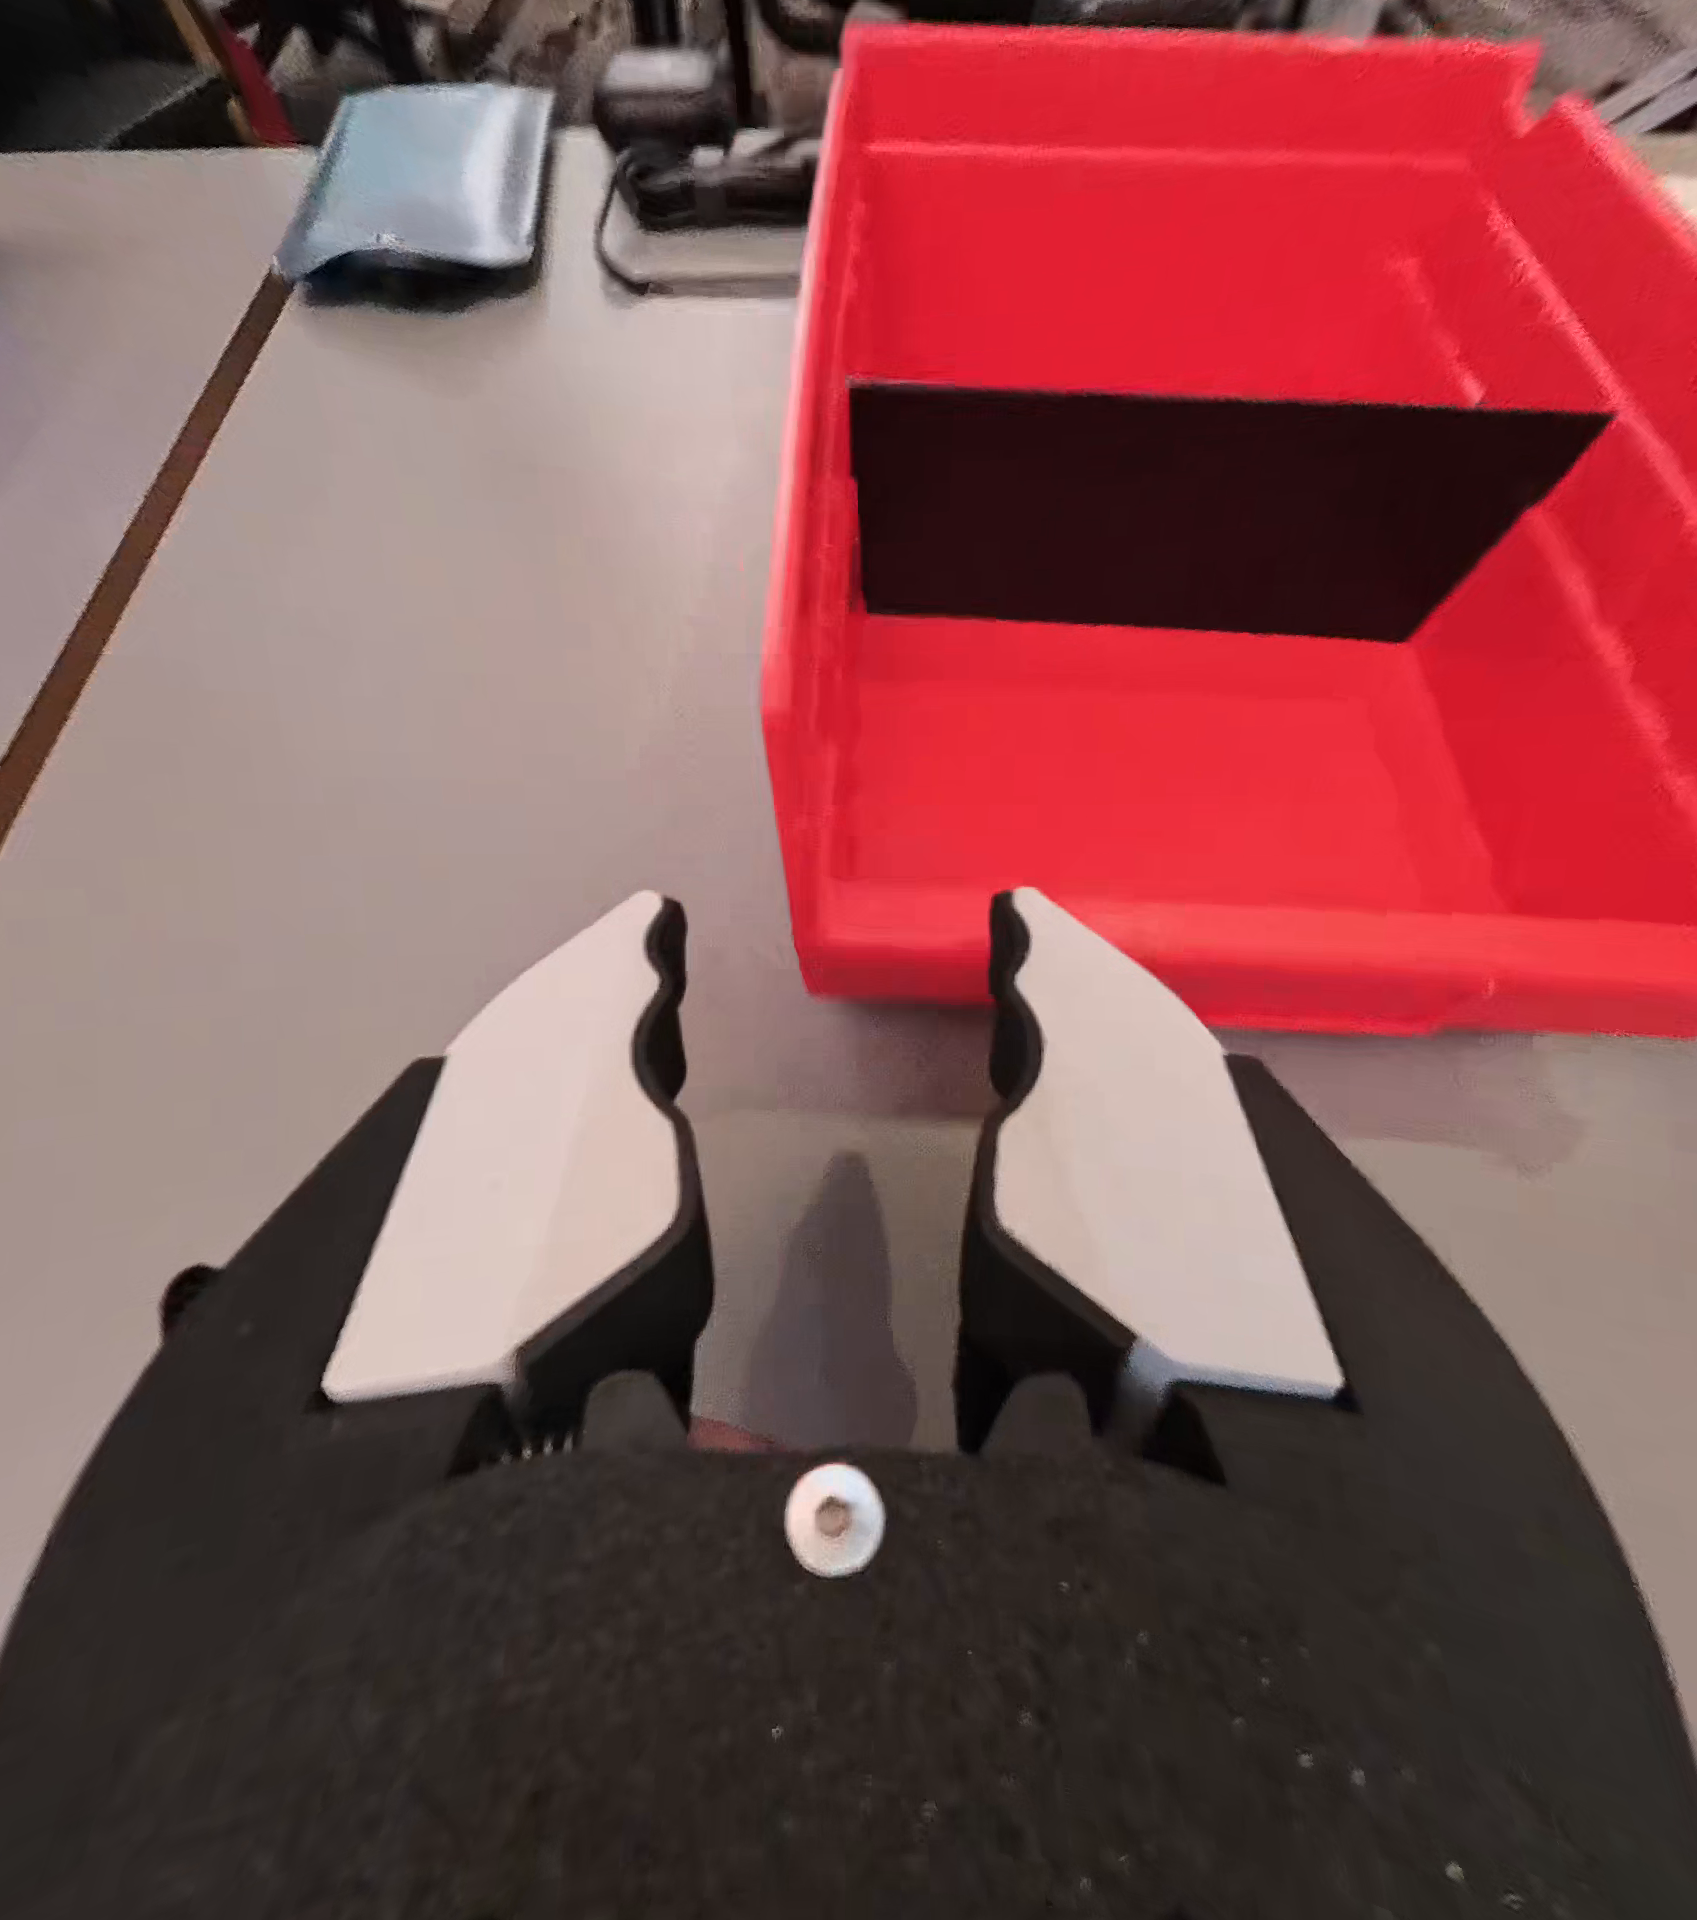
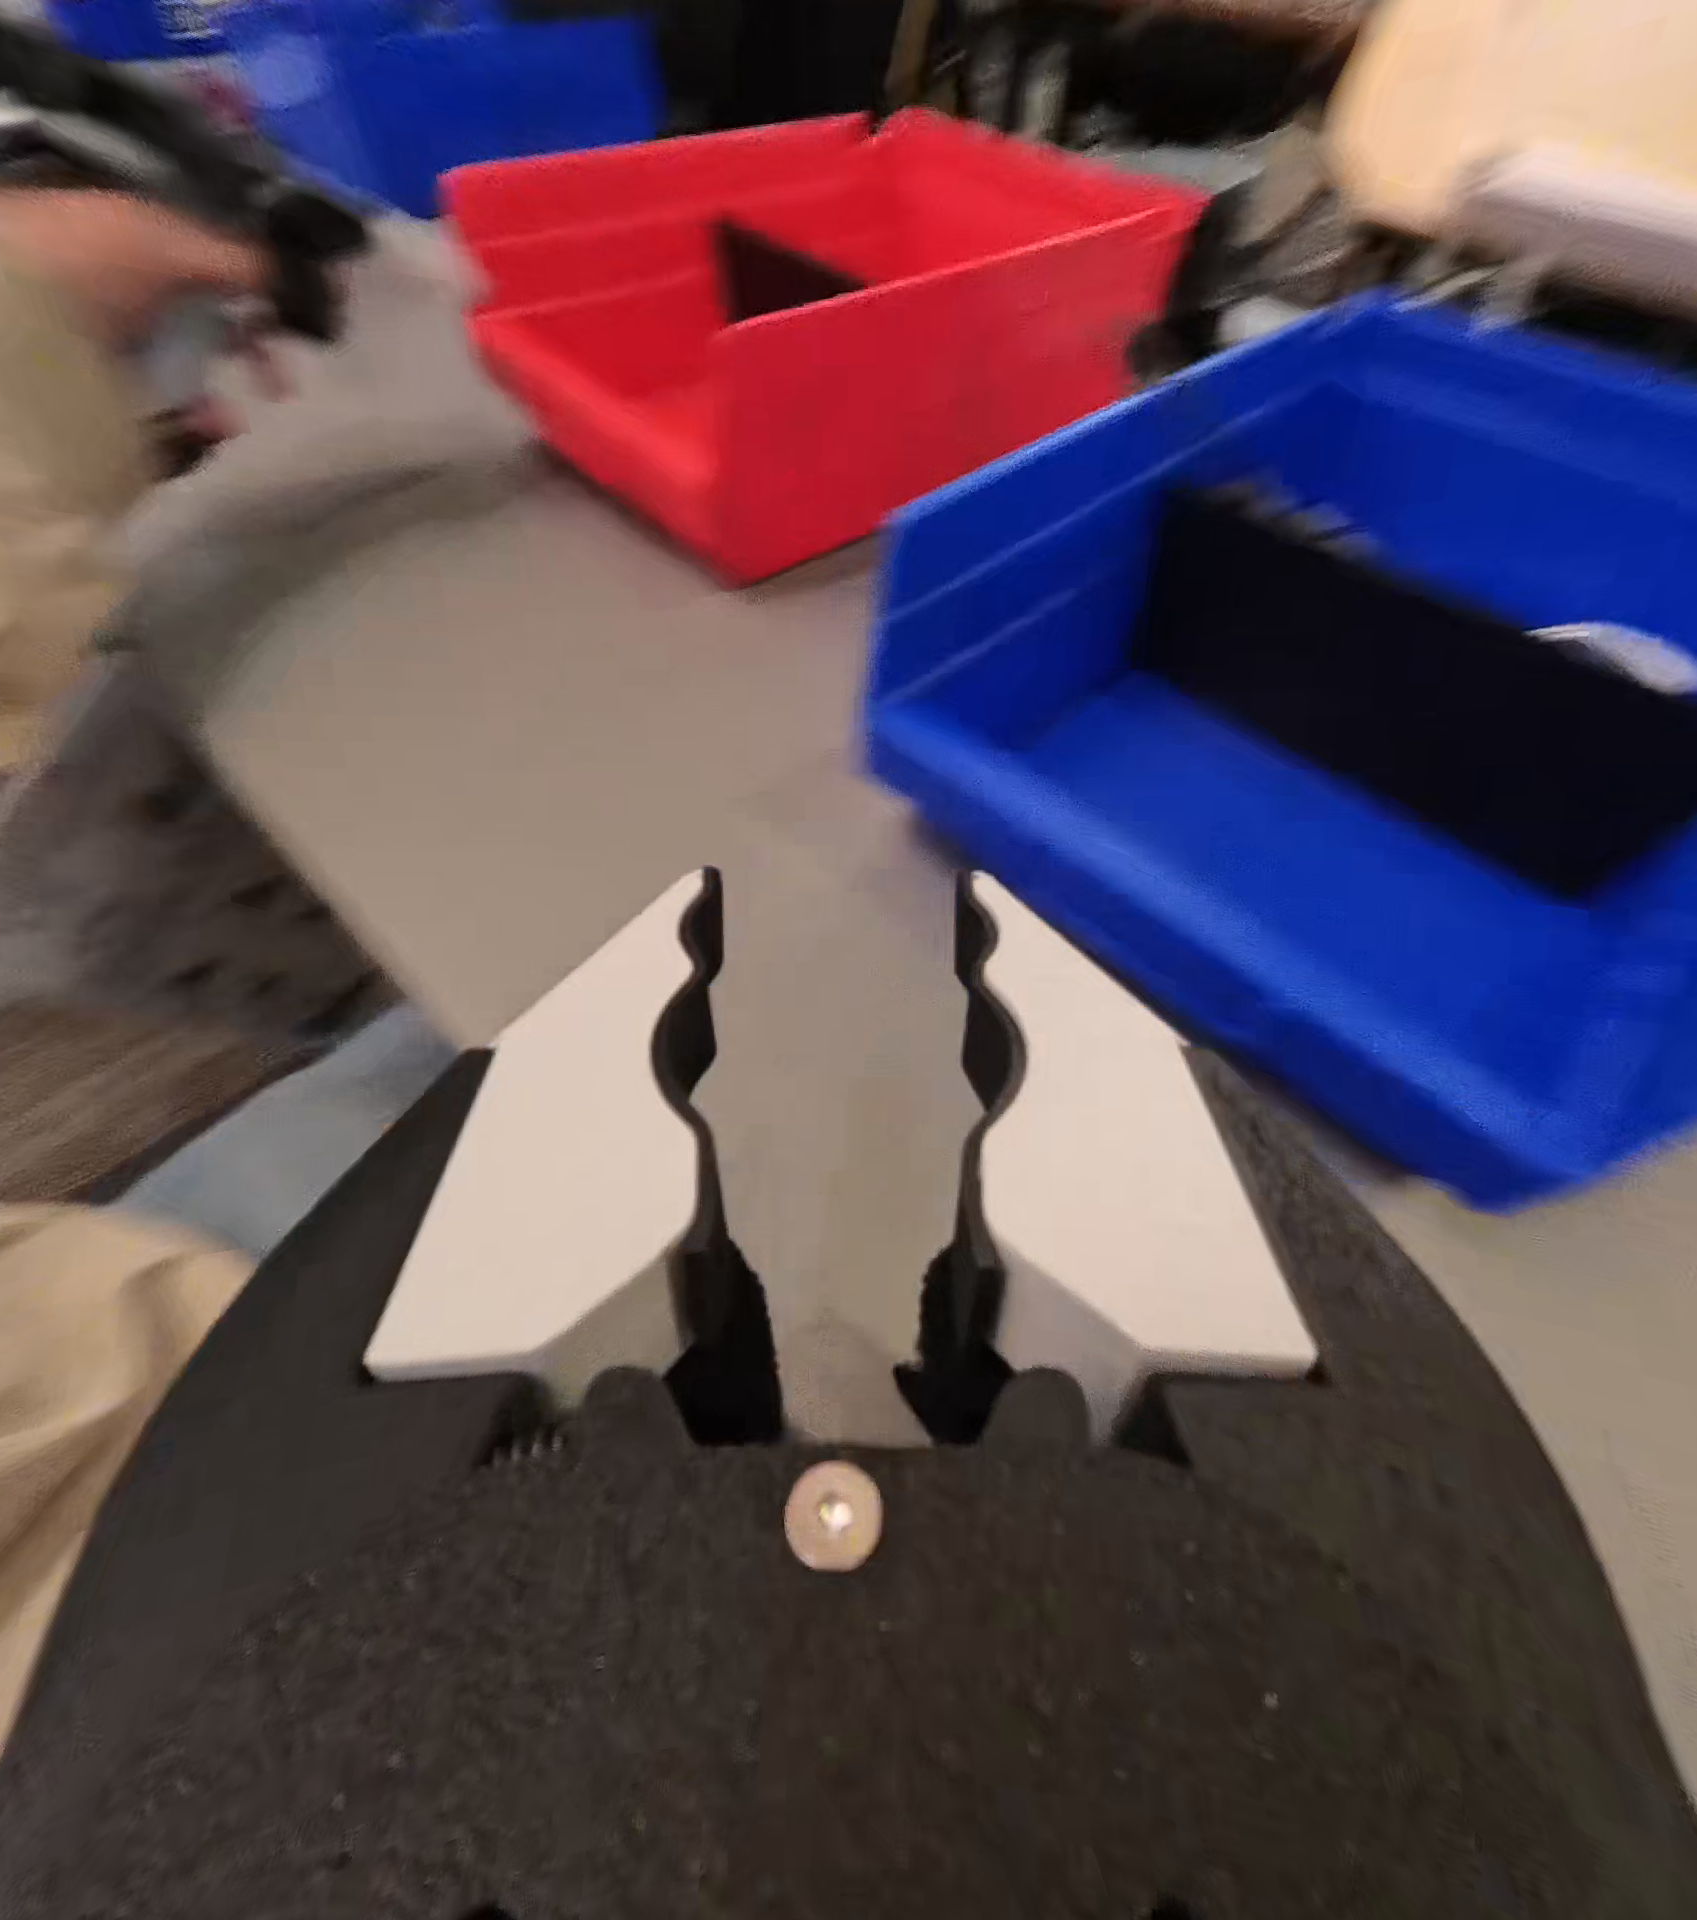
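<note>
Left wrist view: left gripper point(image 1: 836, 914) released, holding nothing, over the grey counter point(image 1: 428, 748) just beside the near wall of a red bin point(image 1: 1322, 977); a black divider point(image 1: 1197, 509) splits the bin, both compartments bare. Right wrist view, blurred: right gripper point(image 2: 836, 883) released and empty, nearest a blue bin point(image 2: 1239, 935) with a dark divider point(image 2: 1426, 707) and a small pale item point(image 2: 1633, 655) behind it.

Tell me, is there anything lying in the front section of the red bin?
No, the red bin shows only bare red floor in front of its black divider, as the left wrist view shows.
</note>
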Available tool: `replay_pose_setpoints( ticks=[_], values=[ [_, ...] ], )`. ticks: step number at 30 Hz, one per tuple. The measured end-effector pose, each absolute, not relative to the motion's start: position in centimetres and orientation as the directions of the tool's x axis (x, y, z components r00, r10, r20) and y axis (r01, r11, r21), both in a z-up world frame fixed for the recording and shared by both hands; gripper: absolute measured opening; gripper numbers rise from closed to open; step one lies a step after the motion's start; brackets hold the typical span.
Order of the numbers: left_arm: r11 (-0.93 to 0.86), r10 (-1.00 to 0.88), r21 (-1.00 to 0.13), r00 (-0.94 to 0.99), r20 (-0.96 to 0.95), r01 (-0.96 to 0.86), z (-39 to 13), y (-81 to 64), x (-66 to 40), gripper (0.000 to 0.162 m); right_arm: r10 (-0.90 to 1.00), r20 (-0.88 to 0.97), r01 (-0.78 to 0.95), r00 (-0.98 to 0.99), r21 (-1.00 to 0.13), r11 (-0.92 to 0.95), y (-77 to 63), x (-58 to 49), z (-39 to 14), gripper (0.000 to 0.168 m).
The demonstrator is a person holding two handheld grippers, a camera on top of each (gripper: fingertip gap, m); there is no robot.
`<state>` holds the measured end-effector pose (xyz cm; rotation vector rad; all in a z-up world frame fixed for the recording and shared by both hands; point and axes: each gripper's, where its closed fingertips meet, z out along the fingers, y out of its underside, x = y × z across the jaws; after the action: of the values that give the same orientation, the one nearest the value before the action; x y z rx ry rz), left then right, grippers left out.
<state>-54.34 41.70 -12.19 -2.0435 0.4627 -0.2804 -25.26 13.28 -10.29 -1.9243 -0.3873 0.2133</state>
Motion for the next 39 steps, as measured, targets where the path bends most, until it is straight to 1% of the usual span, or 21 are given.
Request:
replay_pose_setpoints(
  ticks=[3, 4, 6, 7, 9, 10, 12, 15, 16, 18, 19, 20, 22, 23, 25, 27, 30, 33, 35, 37, 39],
  values=[
    [-0.38, -0.49, -0.9, 0.872, -0.002, -0.216, -11.2, 44.7, -53.5, 0.051, 0.507, -0.019, 0.202, 0.862, -0.903, -0.379, 12.6, -30.7, -12.3, 0.045],
    [-0.39, -0.481, -0.895, 0.877, -0.003, -0.216, -11.5, 45.6, -53.5, 0.043, 0.528, -0.013, 0.214, 0.849, -0.905, -0.367, 12.9, -31.9, -12.5, 0.046],
    [-0.413, -0.488, -0.894, 0.871, 0.056, -0.174, -11.8, 46.3, -52.9, 0.005, 0.538, 0.002, 0.225, 0.843, -0.909, -0.35, 14.2, -33.5, -12.7, 0.046],
    [-0.435, -0.473, -0.892, 0.874, 0.112, -0.121, -11.9, 46.2, -52.8, 0.003, 0.534, 0.006, 0.226, 0.846, -0.91, -0.348, 15.1, -34.0, -12.6, 0.046],
    [-0.454, -0.474, -0.888, 0.864, 0.171, -0.073, -12.0, 44.9, -52.6, 0.003, 0.51, 0.001, 0.195, 0.86, -0.924, -0.328, 17.3, -34.7, -11.9, 0.046],
    [-0.444, -0.48, -0.892, 0.863, 0.16, -0.082, -12.0, 43.7, -52.6, 0.004, 0.491, -0.015, 0.167, 0.871, -0.931, -0.326, 18.5, -34.9, -11.6, 0.045],
    [-0.409, -0.472, -0.902, 0.878, 0.082, -0.136, -12.1, 40.7, -53.0, 0.005, 0.439, -0.075, 0.097, 0.895, -0.929, -0.356, 21.0, -35.3, -11.7, 0.045],
    [-0.382, -0.464, -0.882, 0.882, -0.075, -0.276, -12.2, 35.3, -54.0, 0.009, 0.301, -0.128, -0.004, 0.945, -0.925, -0.379, 24.5, -34.9, -12.5, 0.049],
    [-0.383, -0.452, -0.875, 0.886, -0.102, -0.296, -12.3, 33.7, -54.5, 0.009, 0.27, -0.131, -0.021, 0.954, -0.927, -0.374, 25.4, -35.0, -12.7, 0.049],
    [-0.395, -0.443, -0.872, 0.891, -0.096, -0.29, -12.3, 31.0, -55.0, 0.01, 0.258, -0.131, -0.024, 0.957, -0.924, -0.381, 26.5, -36.1, -13.3, 0.048],
    [-0.4, -0.45, -0.872, 0.889, -0.083, -0.283, -12.3, 29.8, -55.0, 0.01, 0.252, -0.115, -0.01, 0.961, -0.925, -0.38, 27.0, -36.6, -13.6, 0.046],
    [-0.404, -0.457, -0.87, 0.886, -0.076, -0.283, -12.3, 28.7, -55.0, 0.01, 0.251, -0.098, 0.004, 0.963, -0.925, -0.379, 27.3, -37.1, -13.8, 0.035],
    [-0.396, -0.444, -0.867, 0.89, -0.105, -0.301, -12.0, 27.1, -55.3, 0.01, 0.176, -0.041, 0.034, 0.984, -0.915, -0.403, 27.3, -36.4, -14.1, 0.003],
    [-0.356, -0.411, -0.88, 0.898, -0.154, -0.314, -11.0, 26.3, -55.6, 0.009, 0.218, -0.007, 0.079, 0.976, -0.921, -0.381, 27.0, -36.7, -13.4, 0.004],
    [-0.229, -0.34, -0.886, 0.886, -0.315, -0.402, -7.9, 24.3, -55.5, 0.008, 0.248, 0.012, 0.103, 0.969, -0.928, -0.358, 26.0, -36.9, -11.9, 0.003],
    [-0.154, -0.3, -0.91, 0.896, -0.328, -0.385, -5.0, 22.8, -54.7, 0.009, 0.24, 0.034, 0.1, 0.97, -0.958, -0.269, 25.2, -36.1, -9.1, 0.003],
    [-0.042, -0.275, -0.929, 0.898, -0.344, -0.369, -1.1, 22.2, -52.6, 0.008, 0.183, 0.098, 0.123, 0.978, -0.984, -0.131, 23.7, -33.5, -3.4, 0.003],
    [0.077, -0.282, -0.93, 0.887, -0.365, -0.359, 2.8, 22.1, -48.0, 0.008, 0.086, 0.141, 0.144, 0.986, -0.989, -0.032, 21.9, -28.6, 1.8, 0.003],
    [0.181, -0.32, -0.921, 0.865, -0.386, -0.345, 5.3, 21.7, -43.0, 0.008, -0.024, 0.177, 0.177, 0.984, -0.984, 0.023, 20.3, -23.5, 4.3, 0.003],
    [0.276, -0.372, -0.901, 0.827, -0.422, -0.335, 7.2, 21.3, -37.0, 0.009, -0.127, 0.146, 0.157, 0.981, -0.985, 0.078, 18.0, -17.7, 6.1, 0.003],
    [0.331, -0.45, -0.891, 0.778, -0.438, -0.31, 8.2, 20.5, -30.0, 0.009, -0.229, 0.086, 0.116, 0.97, -0.986, 0.12, 15.3, -11.1, 6.9, 0.003]
  ],
)
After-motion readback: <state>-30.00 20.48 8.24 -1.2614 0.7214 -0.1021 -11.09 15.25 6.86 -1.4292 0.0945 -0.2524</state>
